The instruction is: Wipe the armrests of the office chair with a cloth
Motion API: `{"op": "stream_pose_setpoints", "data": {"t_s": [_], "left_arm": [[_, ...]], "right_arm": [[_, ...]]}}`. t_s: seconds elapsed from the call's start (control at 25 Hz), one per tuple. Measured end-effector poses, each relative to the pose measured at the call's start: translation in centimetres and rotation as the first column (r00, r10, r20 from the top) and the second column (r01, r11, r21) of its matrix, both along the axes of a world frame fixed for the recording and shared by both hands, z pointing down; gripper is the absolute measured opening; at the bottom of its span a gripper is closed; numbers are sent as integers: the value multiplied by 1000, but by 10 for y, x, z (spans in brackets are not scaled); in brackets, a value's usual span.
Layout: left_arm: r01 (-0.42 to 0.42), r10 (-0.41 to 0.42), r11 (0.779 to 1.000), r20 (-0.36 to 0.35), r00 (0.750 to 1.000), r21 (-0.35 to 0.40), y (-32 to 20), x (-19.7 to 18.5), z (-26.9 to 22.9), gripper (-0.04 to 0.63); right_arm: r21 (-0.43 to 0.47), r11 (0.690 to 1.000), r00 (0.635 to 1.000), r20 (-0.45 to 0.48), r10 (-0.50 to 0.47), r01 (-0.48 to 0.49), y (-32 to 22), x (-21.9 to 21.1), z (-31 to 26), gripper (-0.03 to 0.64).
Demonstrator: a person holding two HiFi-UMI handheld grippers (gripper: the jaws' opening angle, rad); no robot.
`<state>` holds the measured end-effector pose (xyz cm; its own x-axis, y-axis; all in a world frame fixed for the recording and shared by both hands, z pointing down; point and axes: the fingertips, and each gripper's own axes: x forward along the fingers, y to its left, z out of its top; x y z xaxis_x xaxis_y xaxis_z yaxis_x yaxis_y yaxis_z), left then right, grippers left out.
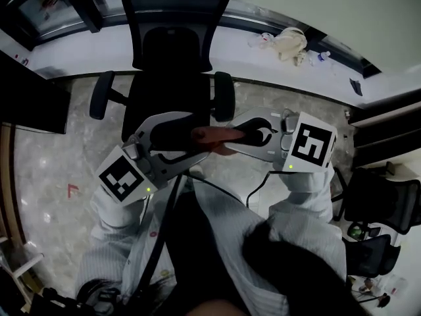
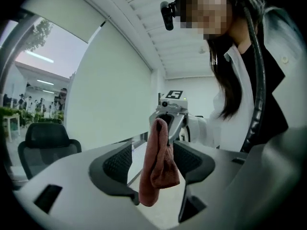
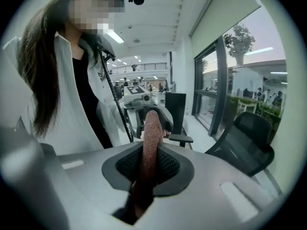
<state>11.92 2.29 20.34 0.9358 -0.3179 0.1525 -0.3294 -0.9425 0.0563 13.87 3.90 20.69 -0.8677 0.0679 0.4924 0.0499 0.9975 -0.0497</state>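
Cloth (image 1: 212,135) above the office chair (image 1: 172,51).
Right gripper view: right hand-held gripper (image 3: 147,152) pinches it. Left gripper view: left hand-held gripper (image 2: 152,150) spread, cloth hanging loose between its jaws.

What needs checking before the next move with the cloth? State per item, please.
1. Right gripper holds the reddish cloth: ok, jaws shut on it.
2. Left gripper is free of the cloth: ok, jaws apart. The cloth hangs between them and neither jaw touches it.
3. Cloth spread for wiping: not ok, it hangs bunched in a narrow fold.
4. Both armrests of the office chair uncovered: ok, nothing lies on them in the head view.
5. Cloth on an armrest: not ok, it is held in the air in front of the chair.
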Motion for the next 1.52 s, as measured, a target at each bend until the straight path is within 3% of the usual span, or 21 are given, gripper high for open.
{"op": "stream_pose_setpoints", "data": {"t_s": [0.12,0.24,0.36,0.48,0.6,0.72,0.8,0.84,0.96,1.08,1.16,1.36,1.44,1.52], "left_arm": [[-65,64,998,43,997,5,12,13,8,255],[-65,61,996,61,996,64,11,18,10,240],[-26,24,998,35,999,62,10,12,6,49],[23,-23,1000,8,1000,-21,7,7,6,35],[89,-90,995,-5,996,-51,0,-6,8,32],[225,-228,970,-23,973,-90,-12,-36,12,32],[358,-366,927,-53,929,-115,-23,-66,12,34],[431,-441,894,-68,895,-124,-27,-83,11,34],[629,-644,764,-105,758,-140,-34,-133,8,34],[761,-771,636,-165,615,-133,-28,-171,-5,34],[815,-821,567,-169,545,-123,-22,-192,-5,34],[900,-899,428,-135,416,-84,-4,-246,-2,34],[921,-920,381,-139,368,-85,4,-269,-1,34],[931,-928,353,-162,335,-94,10,-290,-2,34]], "right_arm": [[-5,992,990,-62,-129,129,14,-8,4,35],[1,982,979,-74,-189,190,19,-13,2,35],[10,990,989,-26,-143,143,9,-17,-3,37],[-13,996,995,38,-93,93,2,-21,-6,50],[-44,999,989,144,-18,24,-5,-22,-14,64],[-52,992,969,214,125,-117,-24,-6,-17,66],[-23,971,941,239,238,-240,-40,10,-13,66],[-11,952,919,259,299,-306,-48,18,-11,46],[-42,884,824,343,451,-466,-64,29,-7,2],[-76,834,757,383,530,-546,-70,25,1,2],[-89,831,750,387,537,-549,-71,16,6,2],[-119,849,758,399,516,-515,-69,-13,7,2],[-131,852,758,401,514,-508,-67,-25,8,1],[-152,853,756,404,514,-499,-67,-40,11,2]]}}
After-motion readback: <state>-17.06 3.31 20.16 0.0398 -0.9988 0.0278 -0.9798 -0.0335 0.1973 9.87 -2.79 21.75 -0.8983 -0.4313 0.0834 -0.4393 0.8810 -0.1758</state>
